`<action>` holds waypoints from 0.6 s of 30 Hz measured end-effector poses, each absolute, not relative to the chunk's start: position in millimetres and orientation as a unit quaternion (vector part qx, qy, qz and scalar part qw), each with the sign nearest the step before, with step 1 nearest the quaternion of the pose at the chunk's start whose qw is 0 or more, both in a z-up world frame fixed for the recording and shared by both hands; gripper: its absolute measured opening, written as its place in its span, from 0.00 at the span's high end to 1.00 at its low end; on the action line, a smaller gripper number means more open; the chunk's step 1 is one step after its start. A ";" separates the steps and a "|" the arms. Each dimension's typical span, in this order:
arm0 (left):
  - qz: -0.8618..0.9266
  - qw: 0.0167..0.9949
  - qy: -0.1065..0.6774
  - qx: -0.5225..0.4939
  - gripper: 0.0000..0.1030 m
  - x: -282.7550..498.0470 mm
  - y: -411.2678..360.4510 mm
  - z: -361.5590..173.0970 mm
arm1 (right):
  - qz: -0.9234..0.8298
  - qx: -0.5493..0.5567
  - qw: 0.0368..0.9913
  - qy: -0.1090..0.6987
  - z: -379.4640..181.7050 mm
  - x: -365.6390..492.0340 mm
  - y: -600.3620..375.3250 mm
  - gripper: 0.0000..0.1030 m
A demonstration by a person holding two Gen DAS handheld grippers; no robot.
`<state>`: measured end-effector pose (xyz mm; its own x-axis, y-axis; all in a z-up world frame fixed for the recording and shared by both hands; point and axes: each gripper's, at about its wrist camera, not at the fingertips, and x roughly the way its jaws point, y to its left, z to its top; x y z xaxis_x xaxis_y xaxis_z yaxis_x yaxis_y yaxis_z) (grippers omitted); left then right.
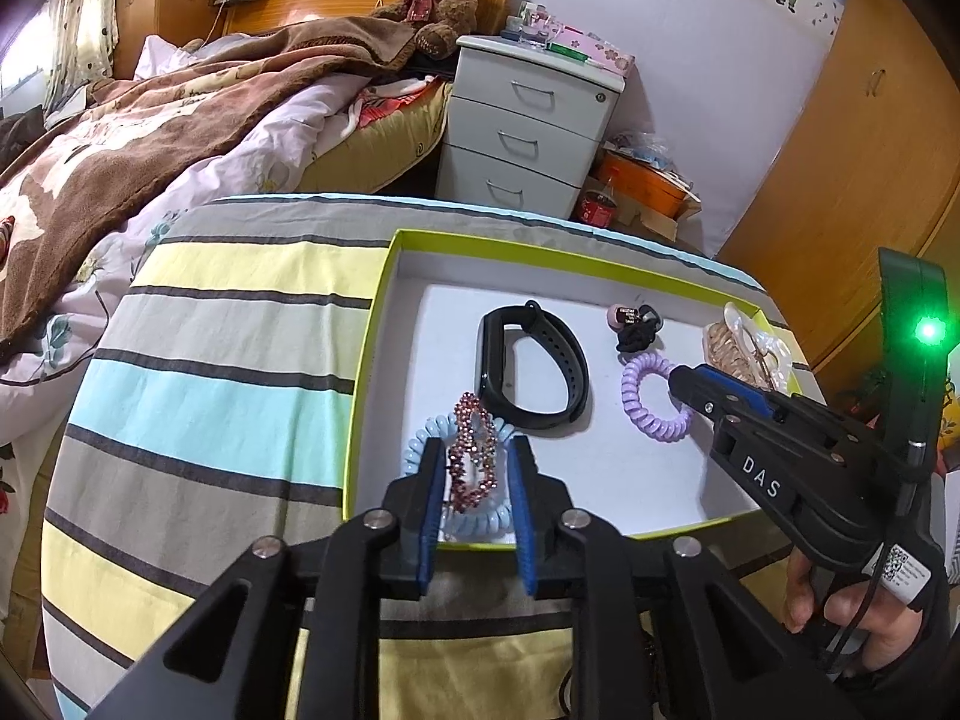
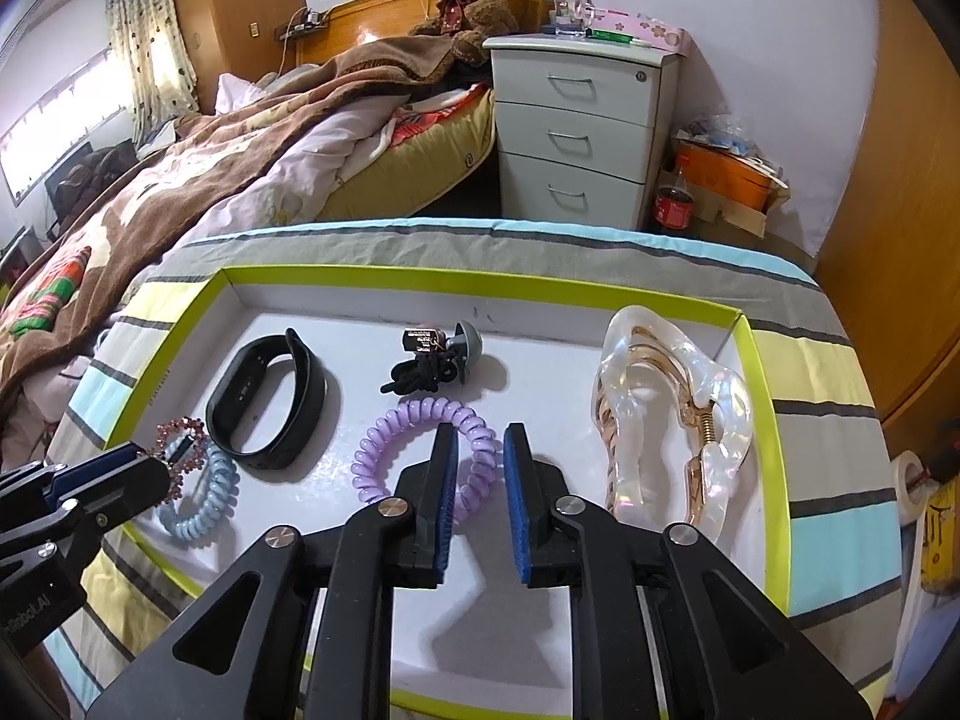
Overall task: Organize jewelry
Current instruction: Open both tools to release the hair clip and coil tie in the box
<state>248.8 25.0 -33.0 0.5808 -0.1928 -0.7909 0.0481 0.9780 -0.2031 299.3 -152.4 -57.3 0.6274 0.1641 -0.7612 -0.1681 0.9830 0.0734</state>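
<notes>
A shallow white box with a lime rim (image 1: 540,249) (image 2: 480,279) holds the jewelry. My left gripper (image 1: 475,441) (image 2: 150,459) stands open at the box's near left corner. A red beaded bracelet (image 1: 474,462) (image 2: 180,429) on a light blue coil tie (image 1: 480,519) (image 2: 204,504) lies between its blue pads, untouched. My right gripper (image 2: 480,427) (image 1: 678,378) is open too, with a strand of the purple coil tie (image 2: 390,450) (image 1: 645,396) loose between its pads. Further in lie a black wristband (image 1: 534,366) (image 2: 270,402), a black hair tie with a charm (image 2: 429,369) and a clear claw clip (image 2: 672,414).
The box rests on a round table under a striped cloth (image 1: 210,360). Behind are a bed with a brown blanket (image 1: 180,120), a white drawer cabinet (image 1: 528,126), an orange box (image 2: 726,174) and a cola bottle (image 2: 672,204). A wooden wardrobe (image 1: 840,150) stands at right.
</notes>
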 end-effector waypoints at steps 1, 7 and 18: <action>-0.068 0.885 0.453 -0.080 0.73 248.4 25.1 -32.5 | 0.092 -0.001 0.902 0.421 -56.7 298.9 -152.4 0.74; -0.067 0.886 0.452 -0.078 0.67 244.5 23.3 -29.6 | 0.093 0.000 0.905 0.415 -50.2 295.7 -153.1 0.70; -0.066 0.892 0.441 -0.074 0.61 235.1 22.4 -18.4 | 0.098 0.008 0.910 0.402 -38.1 279.6 -154.2 0.67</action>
